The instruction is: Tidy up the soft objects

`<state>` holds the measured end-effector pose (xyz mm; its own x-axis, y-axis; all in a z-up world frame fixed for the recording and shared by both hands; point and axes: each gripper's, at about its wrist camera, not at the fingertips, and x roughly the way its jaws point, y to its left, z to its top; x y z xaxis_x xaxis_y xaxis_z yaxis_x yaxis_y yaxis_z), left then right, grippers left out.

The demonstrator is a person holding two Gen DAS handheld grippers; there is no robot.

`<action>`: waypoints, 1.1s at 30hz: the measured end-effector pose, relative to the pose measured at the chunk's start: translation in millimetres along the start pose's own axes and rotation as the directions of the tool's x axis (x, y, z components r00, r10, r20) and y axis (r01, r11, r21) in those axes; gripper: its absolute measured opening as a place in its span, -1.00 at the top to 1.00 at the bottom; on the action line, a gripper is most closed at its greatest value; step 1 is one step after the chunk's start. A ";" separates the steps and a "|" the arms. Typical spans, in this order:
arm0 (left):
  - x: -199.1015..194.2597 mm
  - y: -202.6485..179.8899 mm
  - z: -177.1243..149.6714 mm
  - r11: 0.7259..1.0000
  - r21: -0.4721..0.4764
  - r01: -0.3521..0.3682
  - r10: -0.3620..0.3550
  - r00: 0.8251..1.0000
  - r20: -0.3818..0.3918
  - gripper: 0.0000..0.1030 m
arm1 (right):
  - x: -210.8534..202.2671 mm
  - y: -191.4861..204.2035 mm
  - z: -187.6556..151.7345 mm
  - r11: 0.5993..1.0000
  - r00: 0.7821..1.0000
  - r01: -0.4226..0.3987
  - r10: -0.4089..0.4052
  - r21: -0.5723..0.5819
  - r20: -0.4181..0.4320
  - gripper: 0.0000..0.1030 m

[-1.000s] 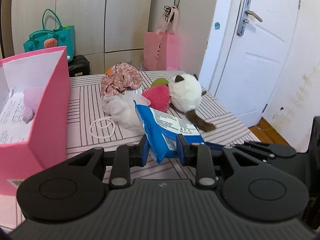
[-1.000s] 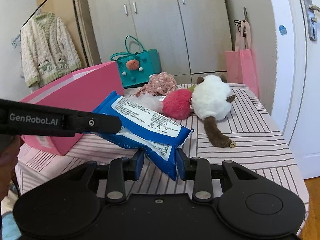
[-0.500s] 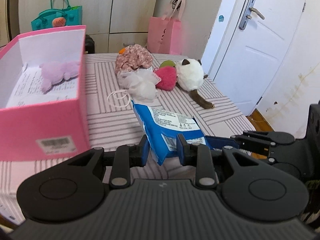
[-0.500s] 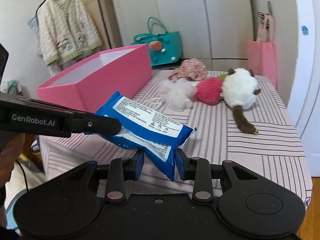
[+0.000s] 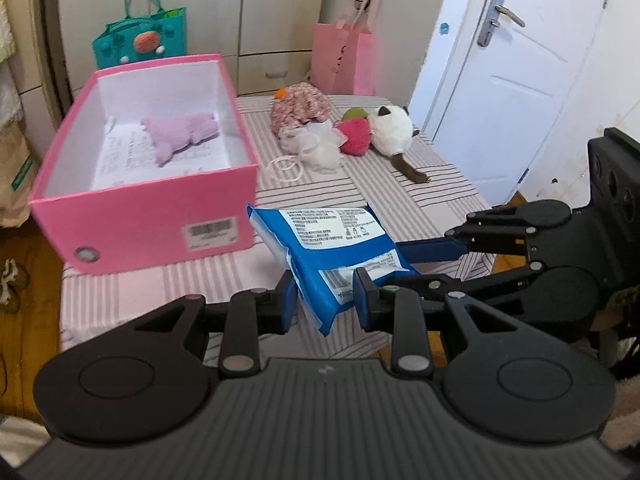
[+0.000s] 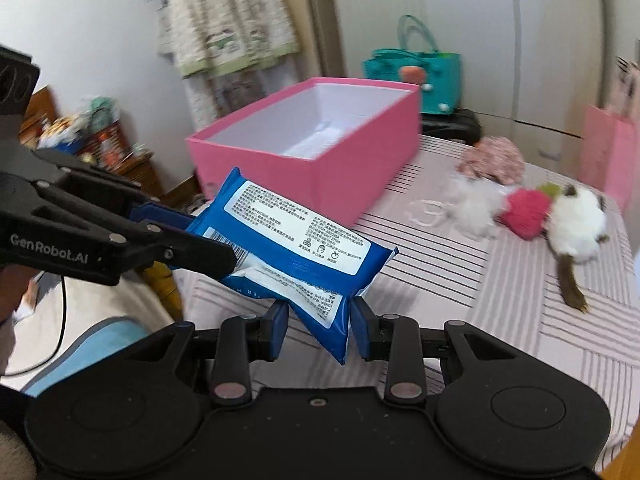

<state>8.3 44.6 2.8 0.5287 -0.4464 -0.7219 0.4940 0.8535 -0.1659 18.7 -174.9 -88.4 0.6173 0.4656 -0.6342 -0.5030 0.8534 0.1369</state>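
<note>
Both grippers have been carrying the blue plastic wet-wipe packet (image 5: pixel 328 252) up and away from the pile of toys since a second ago, and the open pink cardboard box (image 5: pixel 160 224) now shows whole, ahead and to the left of the left gripper (image 5: pixel 325 299). That gripper is clamping narrow on the packet's lower end, its blue pads pressing the wrapper from both sides. Coming in from its right, the right gripper (image 6: pixel 319 330) is pinching another corner of the same packet (image 6: pixel 296 248), so the packet is hanging in the air between the two, above the near part of the striped pink cloth-covered table (image 5: pixel 420 196). Inside the box, beyond the left gripper's fingers, a lilac plush toy (image 5: pixel 180 134) is lying on printed white paper. Farther ahead and slightly right of that gripper, a white mesh puff (image 5: pixel 316 146), a floral fabric cap (image 5: pixel 300 106), a pink furry ball (image 5: pixel 356 136) and a white plush cat with a brown tail (image 5: pixel 392 132) are sitting bunched together on the table. Past them, a teal tote bag (image 5: pixel 140 40) and a pink paper bag (image 5: pixel 344 60) are standing against the cupboards.
</note>
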 end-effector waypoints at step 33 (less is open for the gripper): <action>25.2 132.6 86.0 0.943 -0.330 -0.047 0.114 0.976 0.186 0.47 | 89.7 -4.0 137.0 0.992 0.991 0.000 0.017 -0.127 0.134 0.24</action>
<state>146.5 123.4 20.3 0.7005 -0.3885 -0.5986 0.2128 0.9144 -0.3444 158.9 -104.5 -41.6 0.6844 0.5073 -0.5236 -0.5754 0.8169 0.0394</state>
